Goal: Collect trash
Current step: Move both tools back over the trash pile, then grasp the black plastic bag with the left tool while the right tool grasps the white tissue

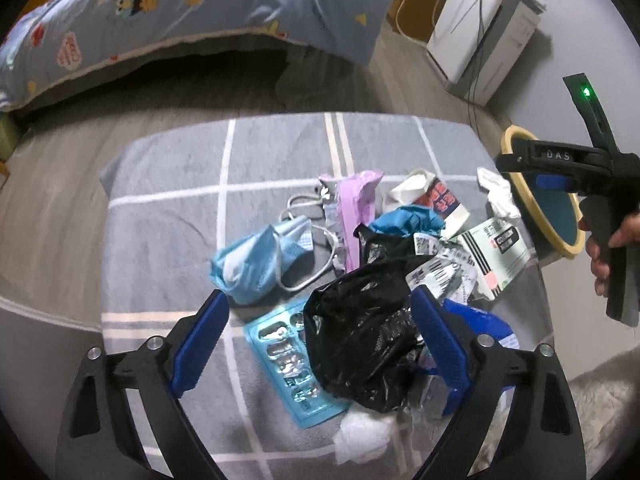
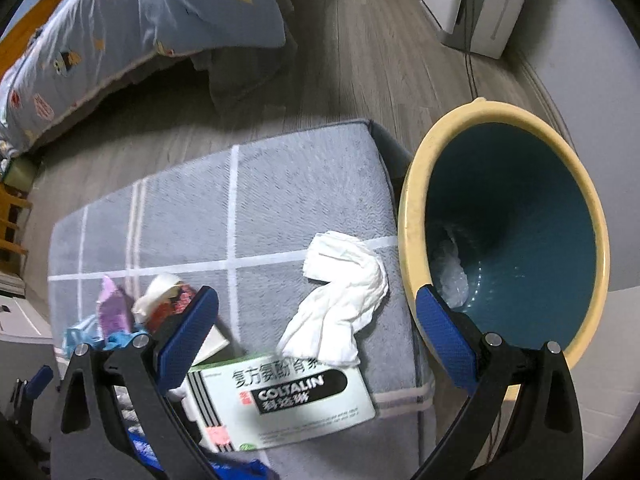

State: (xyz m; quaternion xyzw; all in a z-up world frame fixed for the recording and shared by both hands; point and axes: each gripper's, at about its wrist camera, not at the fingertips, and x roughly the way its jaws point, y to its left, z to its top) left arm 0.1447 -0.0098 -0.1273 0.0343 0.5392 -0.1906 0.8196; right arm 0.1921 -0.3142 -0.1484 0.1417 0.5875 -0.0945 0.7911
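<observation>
Trash lies heaped on a grey checked cushion. My left gripper stands open over a crumpled black plastic bag, which lies between the fingers without the pads touching it. A teal blister pack lies beside the bag, and a blue face mask and a purple wrapper lie beyond. My right gripper hangs open above a white tissue and a green-and-white medicine box. At the cushion's right edge stands a yellow-rimmed bin with a teal inside.
A bed with a blue patterned quilt fills the far left over a wood floor. A white appliance with cables stands at the far right wall. A hand holds the right gripper's handle. Clear plastic lies inside the bin.
</observation>
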